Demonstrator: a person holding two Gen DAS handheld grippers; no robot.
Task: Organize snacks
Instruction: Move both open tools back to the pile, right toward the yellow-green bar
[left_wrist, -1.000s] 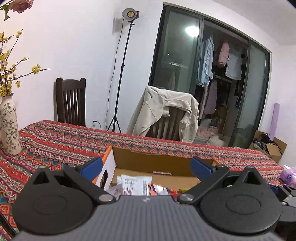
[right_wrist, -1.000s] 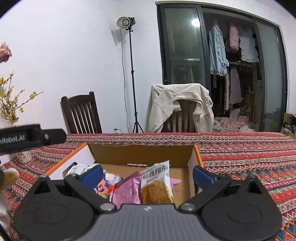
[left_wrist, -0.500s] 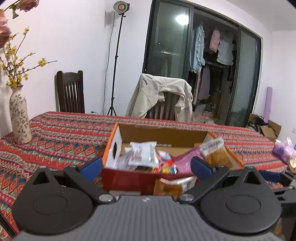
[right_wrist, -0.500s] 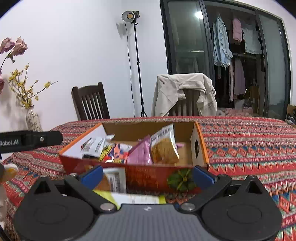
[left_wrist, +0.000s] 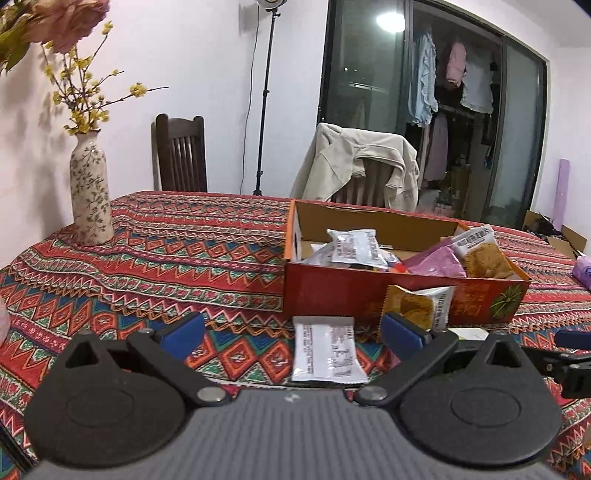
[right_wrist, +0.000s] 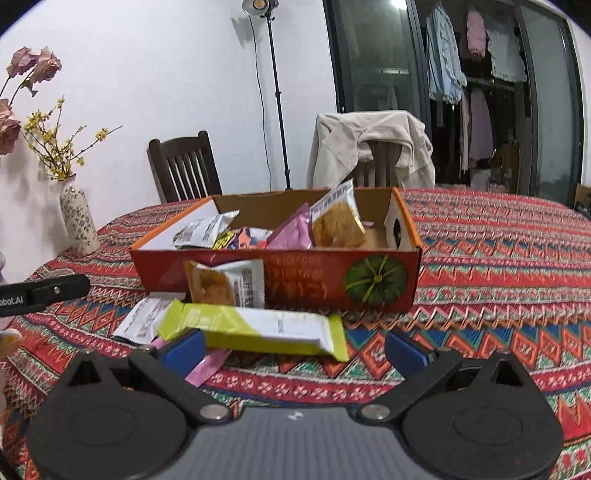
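Observation:
A red cardboard box (left_wrist: 332, 291) (right_wrist: 295, 284) holds several snack packets on the patterned tablecloth. In front of it lie a white packet (left_wrist: 325, 349) (right_wrist: 144, 321), an orange cracker packet (left_wrist: 417, 304) (right_wrist: 225, 282) leaning on the box, a long yellow-green bar (right_wrist: 255, 326) and a pink packet (right_wrist: 205, 367). My left gripper (left_wrist: 291, 332) is open and empty, just short of the white packet. My right gripper (right_wrist: 293, 345) is open and empty, with the yellow-green bar lying between its fingertips' line.
A flower vase (left_wrist: 90, 195) (right_wrist: 78, 221) stands at the table's left. Two chairs (left_wrist: 181, 158) (right_wrist: 373, 155) stand behind the table, one draped with a beige jacket. A lamp stand (right_wrist: 275, 92) is by the wall. A purple item (left_wrist: 583, 267) lies far right.
Both grippers have drawn back and lowered from over the box. The loose packets in front of the box have come into view. Both stay open.

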